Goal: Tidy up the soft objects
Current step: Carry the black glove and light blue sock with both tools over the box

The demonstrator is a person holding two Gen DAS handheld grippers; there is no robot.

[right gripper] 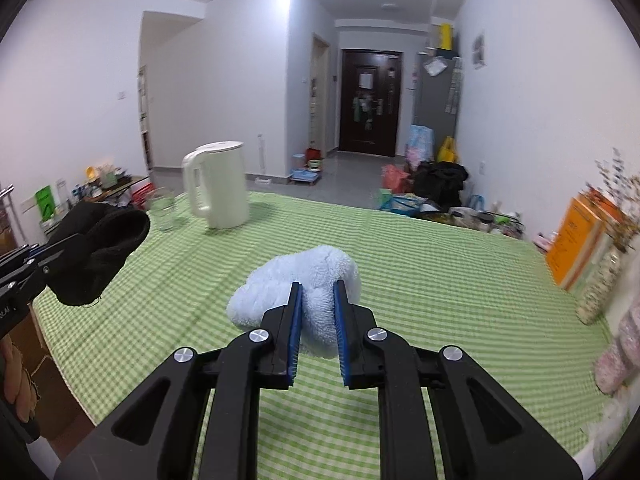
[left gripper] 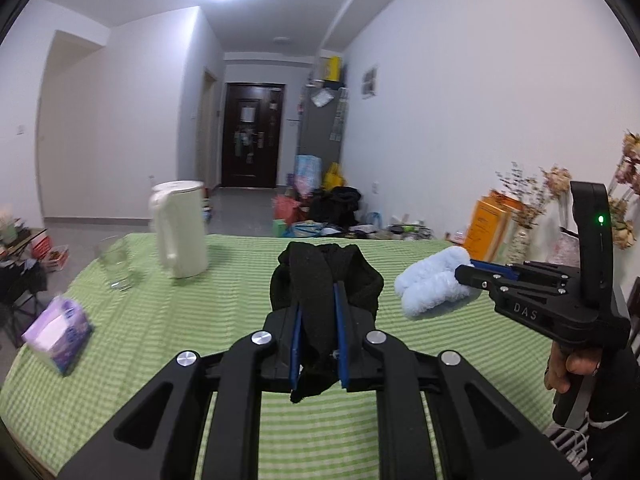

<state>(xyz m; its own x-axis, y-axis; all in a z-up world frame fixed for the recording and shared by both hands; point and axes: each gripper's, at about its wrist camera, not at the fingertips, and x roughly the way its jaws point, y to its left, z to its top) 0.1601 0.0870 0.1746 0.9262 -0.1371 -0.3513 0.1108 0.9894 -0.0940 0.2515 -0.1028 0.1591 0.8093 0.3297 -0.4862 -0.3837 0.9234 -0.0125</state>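
Black knit fabric, bundled like a rolled sock or hat (left gripper: 326, 280), sits clamped between the blue pads of the left gripper (left gripper: 319, 304). Left wrist view: jaws are closed on the middle of the bundle, so the bulk balloons out ahead of the fingertips and a loose tail hangs below the pads. Bundle appears lifted clear of the green checked tablecloth (left gripper: 160, 320); a mid-grip like this keeps the roll from unravelling. Ahead and to the left of this gripper: white kettle (left gripper: 180, 230), empty glass (left gripper: 114, 264), and nearer left a purple tissue pack (left gripper: 58, 334). All well apart from the load, so the carry path looks free. To the right, the right gripper (left gripper: 466, 272) comes in sideways, a hand (left gripper: 572, 364) on its handle, pinching a pale blue fluffy roll (left gripper: 434, 282).

Right wrist view: right gripper (right gripper: 318, 292) is closed on the same fluffy roll (right gripper: 298, 288), pads squeezing a waist into the pile with lobes bulging left and forward. Can't tell whether it's touching the cloth or just above it. Left gripper (right gripper: 44, 258) enters at the far left with the black bundle (right gripper: 100, 248) held up off the table. Orange boxes (right gripper: 580, 248) and a dried-flower vase stand to the far right, by the wall.

Judgement: one soft item per gripper, both already picked; the next step is likely setting them down together somewhere. No target bin visible.
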